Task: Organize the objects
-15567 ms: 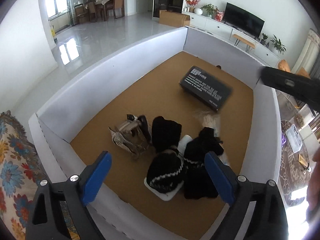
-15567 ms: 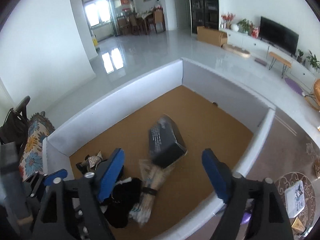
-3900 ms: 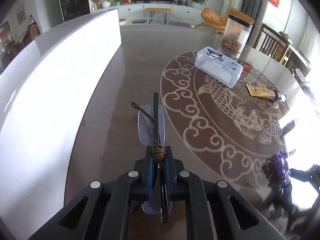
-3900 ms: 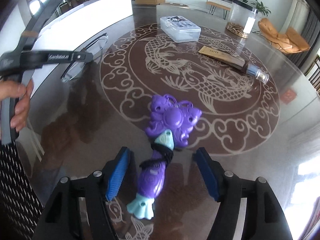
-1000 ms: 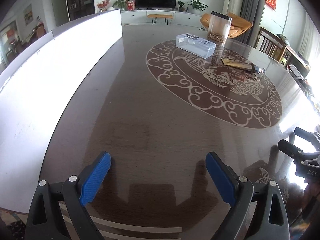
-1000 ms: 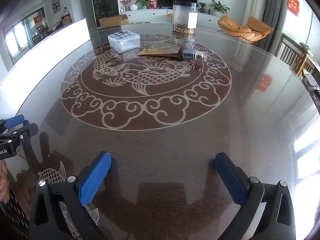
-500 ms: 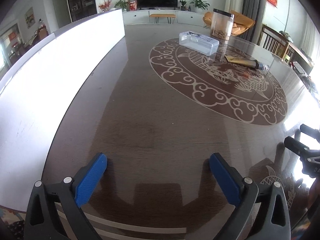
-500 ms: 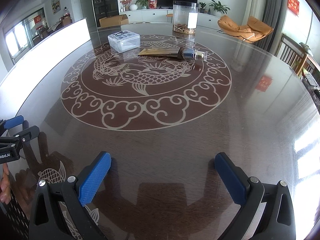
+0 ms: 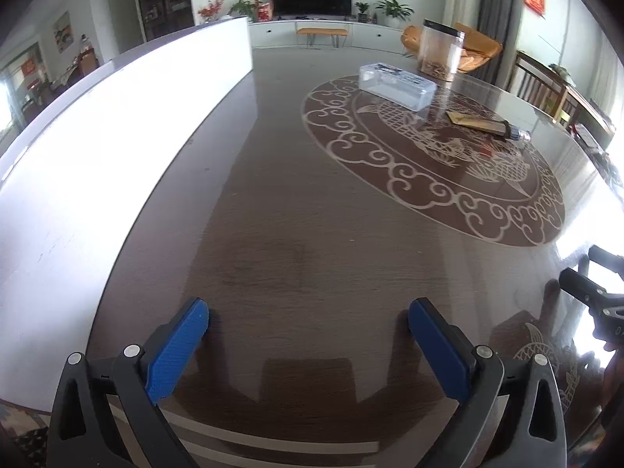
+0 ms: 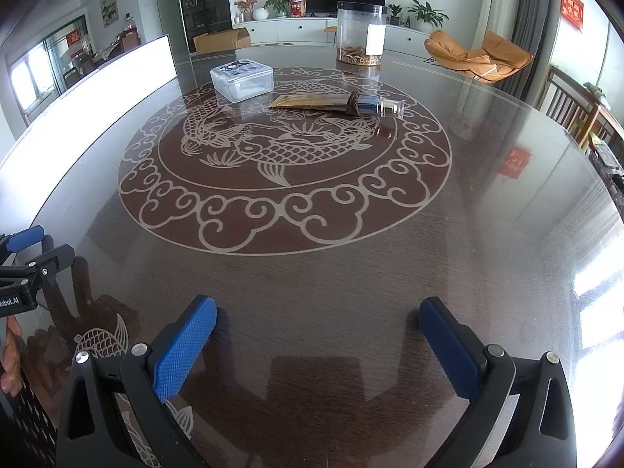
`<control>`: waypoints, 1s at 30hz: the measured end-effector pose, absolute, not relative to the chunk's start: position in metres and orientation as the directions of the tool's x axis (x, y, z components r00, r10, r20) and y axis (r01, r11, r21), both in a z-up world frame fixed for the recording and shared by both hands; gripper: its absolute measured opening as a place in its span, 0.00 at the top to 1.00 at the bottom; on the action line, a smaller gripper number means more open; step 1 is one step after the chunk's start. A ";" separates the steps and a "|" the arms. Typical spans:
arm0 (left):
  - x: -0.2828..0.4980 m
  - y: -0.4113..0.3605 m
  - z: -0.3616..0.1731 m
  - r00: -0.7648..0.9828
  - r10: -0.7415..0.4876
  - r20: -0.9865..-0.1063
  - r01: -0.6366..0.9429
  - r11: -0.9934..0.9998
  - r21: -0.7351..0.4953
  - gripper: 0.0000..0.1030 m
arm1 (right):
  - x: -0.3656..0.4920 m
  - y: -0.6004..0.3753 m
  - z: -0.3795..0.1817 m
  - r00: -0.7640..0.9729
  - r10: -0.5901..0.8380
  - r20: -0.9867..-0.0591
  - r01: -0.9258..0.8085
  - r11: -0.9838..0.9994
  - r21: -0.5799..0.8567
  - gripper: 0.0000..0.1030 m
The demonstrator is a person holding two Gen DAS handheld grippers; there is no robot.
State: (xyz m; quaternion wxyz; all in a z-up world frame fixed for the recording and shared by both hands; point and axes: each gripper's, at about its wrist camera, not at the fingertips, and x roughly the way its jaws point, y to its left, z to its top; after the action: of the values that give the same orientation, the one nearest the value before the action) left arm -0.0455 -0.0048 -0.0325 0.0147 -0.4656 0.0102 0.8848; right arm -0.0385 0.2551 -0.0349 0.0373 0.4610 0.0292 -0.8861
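Glossy dark wood is lying bare between both pairs of blue pads: the left gripper (image 9: 308, 331) is standing wide open with nothing in it, and the right gripper (image 10: 318, 335) is gaping just as wide, equally empty. Whatever is left to organize is sitting well ahead of both, far across the table (image 10: 312, 280), on the fish medallion.

From the right gripper, the gold tube (image 10: 335, 102) is lying ahead and slightly right, its long axis running crosswise to the fingers, clear cap pointing right. The clear lidded box (image 10: 241, 78) is sitting ahead and to the left of the tube, near it but apart; its contents are too dim to tell. The tall clear jar (image 10: 360, 35) is standing upright beyond the tube, with a layer of brownish bits at the bottom (what they are I cannot say).

From the left gripper these things are lying ahead and off to the right, so the right hand looks nearer the tube.
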 end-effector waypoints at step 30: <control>-0.046 -0.008 -0.034 -0.582 -0.002 -0.813 -0.003 -1.000 0.004 0.00 | -0.317 0.177 0.014 -0.545 -0.287 -0.788 0.223 -0.955 0.194 0.00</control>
State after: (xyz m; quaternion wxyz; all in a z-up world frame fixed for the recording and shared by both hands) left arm -0.0455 -0.0080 -0.0338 0.0005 -0.4570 0.0027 0.8895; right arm -0.3167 0.1771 0.0144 0.1454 0.4543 -0.0352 -0.8782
